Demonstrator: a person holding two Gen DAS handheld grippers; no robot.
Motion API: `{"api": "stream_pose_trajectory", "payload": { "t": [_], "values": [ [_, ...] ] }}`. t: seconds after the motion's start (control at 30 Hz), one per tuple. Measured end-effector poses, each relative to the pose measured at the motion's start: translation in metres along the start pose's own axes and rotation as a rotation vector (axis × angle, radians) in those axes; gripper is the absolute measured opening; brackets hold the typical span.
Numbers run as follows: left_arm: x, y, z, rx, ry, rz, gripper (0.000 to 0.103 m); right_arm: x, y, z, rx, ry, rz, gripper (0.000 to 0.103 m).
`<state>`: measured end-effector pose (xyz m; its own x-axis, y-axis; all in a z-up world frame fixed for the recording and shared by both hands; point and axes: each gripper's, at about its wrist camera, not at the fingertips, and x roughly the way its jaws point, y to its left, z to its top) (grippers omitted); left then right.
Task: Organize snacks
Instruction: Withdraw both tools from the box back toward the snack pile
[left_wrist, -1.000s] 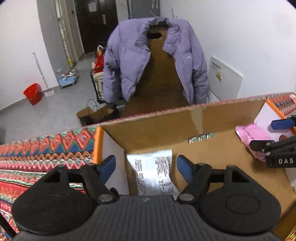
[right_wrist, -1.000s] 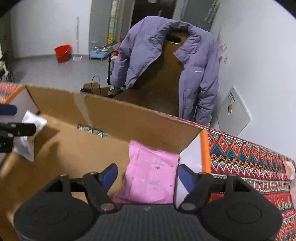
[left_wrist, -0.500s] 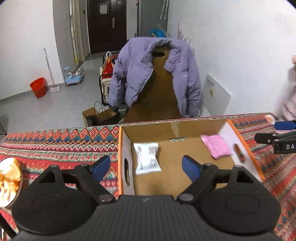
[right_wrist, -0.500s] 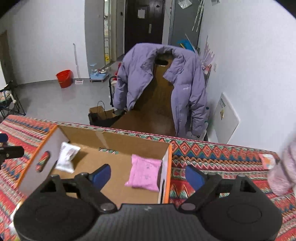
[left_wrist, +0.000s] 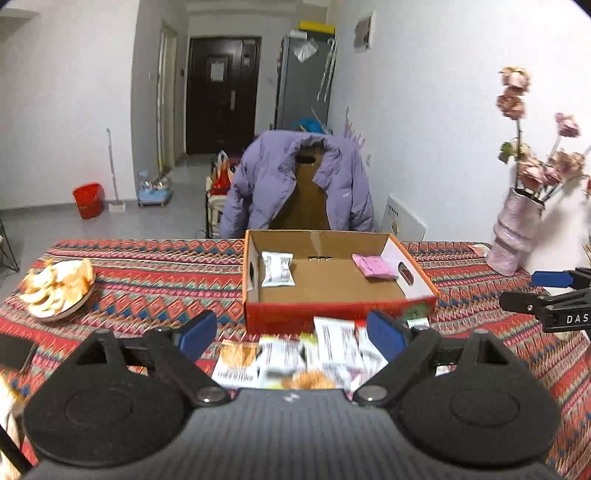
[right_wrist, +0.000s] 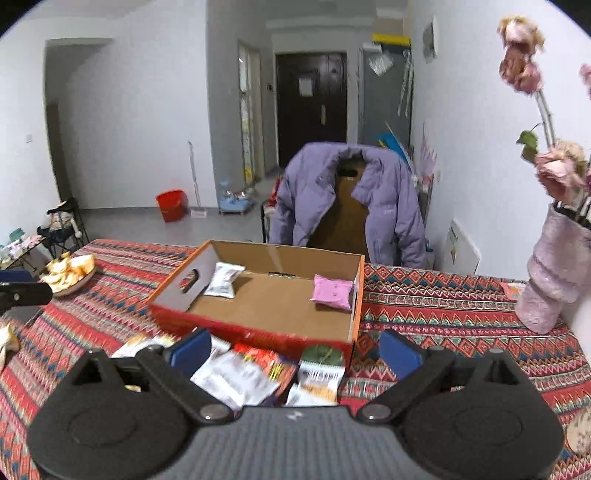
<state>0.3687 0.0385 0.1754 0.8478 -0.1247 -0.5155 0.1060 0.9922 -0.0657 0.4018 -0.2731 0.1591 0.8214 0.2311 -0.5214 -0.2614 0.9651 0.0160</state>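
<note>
An orange cardboard box (left_wrist: 332, 315) (right_wrist: 255, 334) sits on the patterned table. Inside lie a white snack packet (left_wrist: 277, 268) (right_wrist: 223, 279) at the left and a pink packet (left_wrist: 375, 266) (right_wrist: 332, 291) at the right. A heap of loose snack packets (left_wrist: 295, 356) (right_wrist: 243, 373) lies in front of the box. My left gripper (left_wrist: 291, 336) hovers over the heap, its jaws opening, nothing between them. My right gripper (right_wrist: 295, 350) hangs above the heap's right side, jaws opening too, with nothing held. The right gripper's fingers (left_wrist: 550, 278) show at the left view's edge.
A plate of orange peel (left_wrist: 55, 288) (right_wrist: 70, 275) stands at the table's left. A pink vase with dried flowers (left_wrist: 515, 236) (right_wrist: 554, 277) stands at the right by the wall. Behind the table a purple jacket (left_wrist: 295, 181) hangs over a chair.
Both grippers have pulled back and up out of the box, leaving the white and pink packets inside. Their jaws have spread wider. The heap of packets has come into view.
</note>
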Motion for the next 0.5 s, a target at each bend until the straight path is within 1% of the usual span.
{"api": "stream_pose_trajectory", "payload": {
  "t": [0.03, 0.1, 0.17, 0.27, 0.33, 0.4, 0.5],
  "values": [
    [-0.015, -0.001, -0.015, 0.0, -0.028, 0.0, 0.091, -0.013, 0.004, -0.011, -0.008, -0.024, -0.004, 0.099],
    [-0.036, -0.005, -0.04, 0.007, -0.066, -0.014, 0.096, -0.036, 0.013, -0.033, -0.01, -0.063, -0.005, 0.1],
    [-0.056, -0.008, -0.068, 0.01, -0.082, -0.03, 0.096, -0.058, 0.022, -0.055, -0.014, -0.1, 0.004, 0.102],
    [-0.081, -0.013, -0.106, 0.011, -0.115, -0.032, 0.097, -0.086, 0.037, -0.093, -0.035, -0.164, 0.01, 0.103],
    [-0.099, -0.016, -0.133, 0.006, -0.15, -0.033, 0.102, -0.101, 0.046, -0.119, -0.04, -0.2, 0.0, 0.103],
    [-0.113, -0.017, -0.156, -0.011, -0.172, -0.024, 0.103, -0.112, 0.055, -0.144, -0.031, -0.216, -0.011, 0.103],
    [-0.128, -0.017, -0.191, -0.027, -0.169, -0.02, 0.103, -0.132, 0.07, -0.184, -0.031, -0.227, -0.017, 0.103]
  ]
}}
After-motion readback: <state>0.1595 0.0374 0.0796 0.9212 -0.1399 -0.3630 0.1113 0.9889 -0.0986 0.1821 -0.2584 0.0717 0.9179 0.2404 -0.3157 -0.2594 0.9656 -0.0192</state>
